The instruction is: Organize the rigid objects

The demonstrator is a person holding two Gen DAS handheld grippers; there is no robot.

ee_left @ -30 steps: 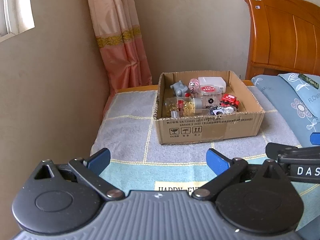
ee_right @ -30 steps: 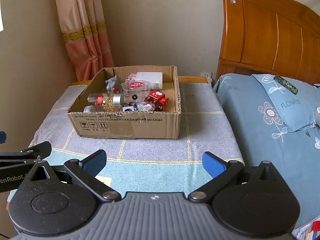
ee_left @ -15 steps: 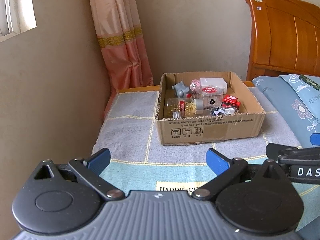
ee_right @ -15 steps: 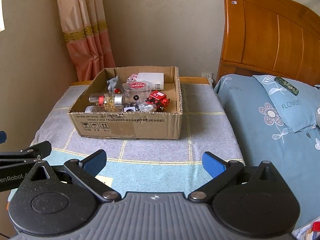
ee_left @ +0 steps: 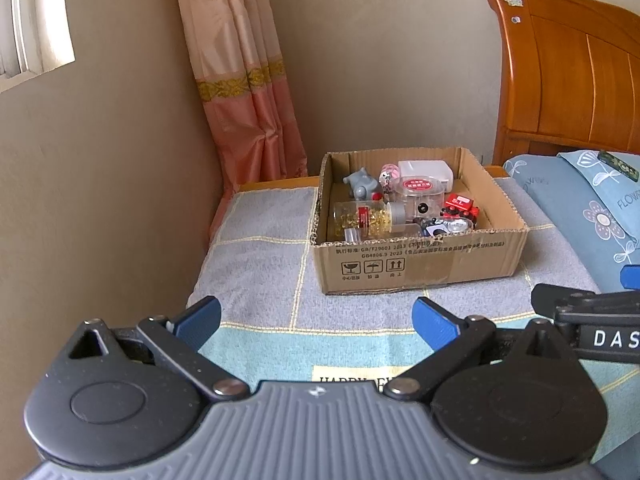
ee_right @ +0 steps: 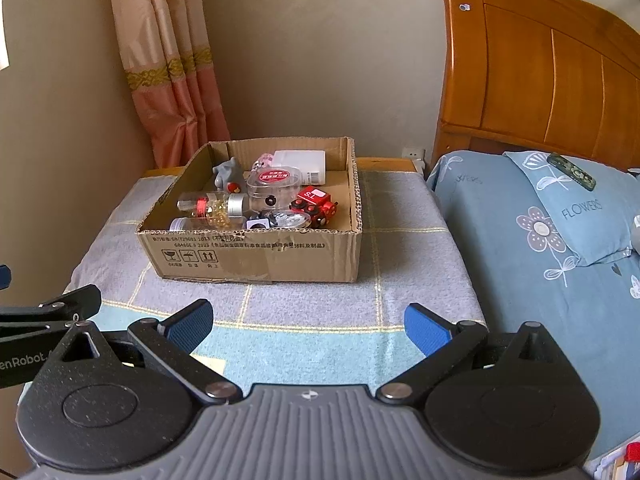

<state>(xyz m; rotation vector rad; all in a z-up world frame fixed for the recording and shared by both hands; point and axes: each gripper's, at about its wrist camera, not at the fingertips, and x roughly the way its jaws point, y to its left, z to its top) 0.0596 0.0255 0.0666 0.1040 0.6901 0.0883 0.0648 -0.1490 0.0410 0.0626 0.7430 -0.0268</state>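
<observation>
An open cardboard box (ee_left: 420, 266) (ee_right: 256, 258) stands on a cloth-covered table. It holds several small things: a grey toy animal (ee_left: 362, 184), a clear bottle of yellow capsules (ee_left: 366, 216) (ee_right: 214, 206), a round clear tub with a red lid (ee_left: 418, 188) (ee_right: 276, 178), a red toy vehicle (ee_left: 460, 206) (ee_right: 314, 202) and a white box (ee_left: 424, 168). My left gripper (ee_left: 316, 320) and my right gripper (ee_right: 306, 322) are both open and empty, side by side, well short of the box's front wall.
The table's checked cloth (ee_right: 400, 240) runs from the box to the near edge. A wall and pink curtain (ee_left: 248, 92) are at left. A bed with blue bedding (ee_right: 540, 240) and wooden headboard (ee_right: 540, 60) is at right.
Both grippers have drifted slightly; the box sits a touch lower and further right in both views. Jaws stay open and nothing was picked up.
</observation>
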